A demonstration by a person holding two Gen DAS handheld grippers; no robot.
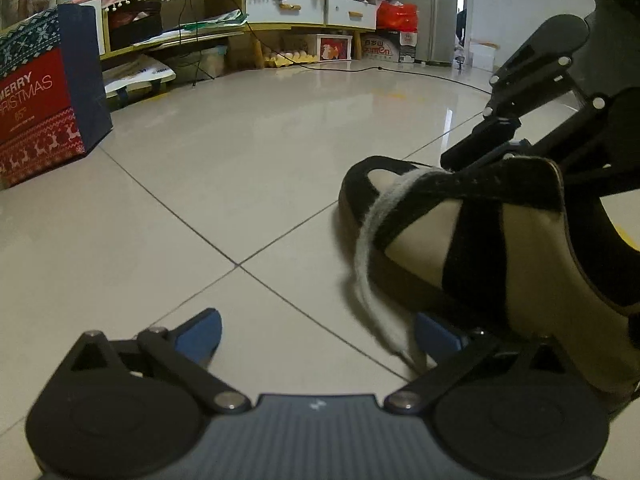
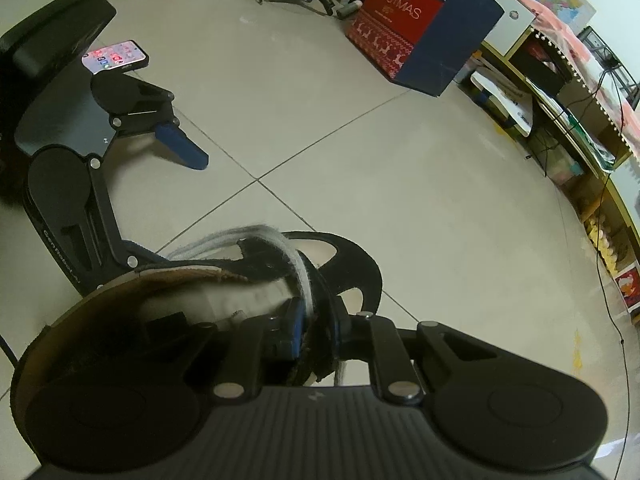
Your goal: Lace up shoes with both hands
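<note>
A black and beige shoe (image 1: 500,248) stands on the tiled floor, at the right of the left wrist view. Its grey-white lace (image 1: 370,240) crosses the upper and hangs down the near side. My left gripper (image 1: 318,336) is low by the floor and open wide. The lace's loose end dangles just inside its right pad (image 1: 436,338), and neither pad presses it. In the right wrist view my right gripper (image 2: 316,332) is shut on the shoe's black upper edge (image 2: 320,304), where the lace (image 2: 302,272) runs over it. The left gripper's blue finger (image 2: 182,146) shows beyond the shoe.
A blue and red Christmas box (image 1: 40,112) (image 2: 420,28) stands on the floor behind. A lit phone (image 2: 116,58) lies on the tiles near the left gripper. Low shelves (image 1: 240,20) with clutter line the wall. A black cable (image 1: 400,70) trails across the floor.
</note>
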